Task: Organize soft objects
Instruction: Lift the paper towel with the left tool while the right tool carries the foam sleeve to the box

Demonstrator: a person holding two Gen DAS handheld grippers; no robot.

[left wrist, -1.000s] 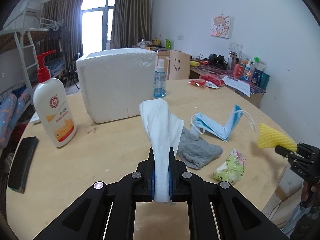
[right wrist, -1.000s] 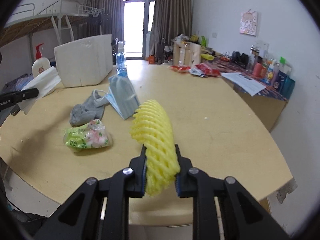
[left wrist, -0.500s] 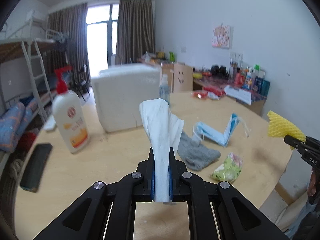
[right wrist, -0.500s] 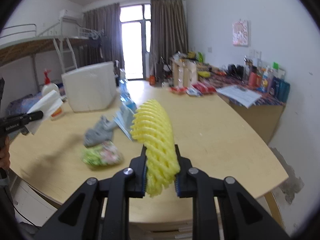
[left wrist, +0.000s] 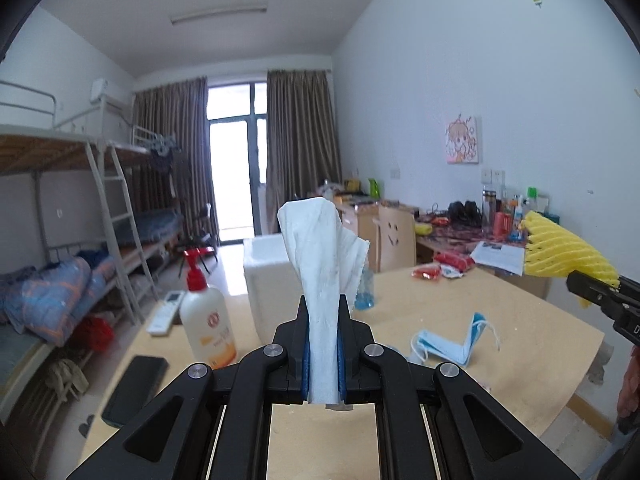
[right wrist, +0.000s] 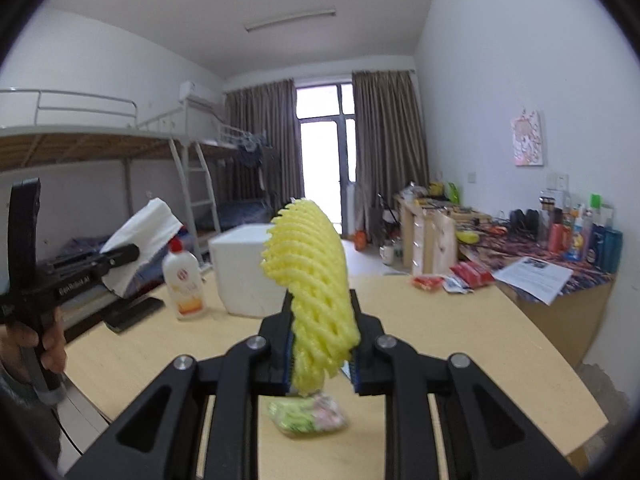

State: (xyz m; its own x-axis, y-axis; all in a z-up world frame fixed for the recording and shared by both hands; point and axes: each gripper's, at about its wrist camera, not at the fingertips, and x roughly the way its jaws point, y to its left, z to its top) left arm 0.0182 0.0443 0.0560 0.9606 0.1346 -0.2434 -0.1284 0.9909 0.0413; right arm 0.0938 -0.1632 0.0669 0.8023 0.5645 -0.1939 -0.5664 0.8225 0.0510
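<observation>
**Desk:** What do both grippers hold in this shot, above the round table (left wrist: 500,312)?

**Operator:** I have the left gripper (left wrist: 323,344) clenched on a white tissue (left wrist: 320,248), which stands upright out of the jaws. My right gripper (right wrist: 320,354) grasps a yellow foam net (right wrist: 310,276), pinched low so most of it fans above the pads. Both are held clear of the tabletop, in front of the white foam box (right wrist: 244,272).

**Desk:** And the box is the destination?

**Operator:** That is my reading, not something shown. It is the only container in view. From the left wrist the tissue hides much of it; from the right wrist it stands beyond the net, with the lotion bottle (right wrist: 183,280) just to its left.

**Desk:** How do you carry this out cleanly?

**Operator:** I'd keep both grips firm until each item is over the box's opening, approaching from above the rim, not the side wall. The tissue is limp and could snag on the edge; the net is springy and may bounce out if let go high. I'd go one hand at a time to avoid a clash.

**Desk:** What remains nearer than the box?

**Operator:** A blue face mask (left wrist: 448,344) and a green wrapped packet (right wrist: 308,416), both lying on the table.
</observation>
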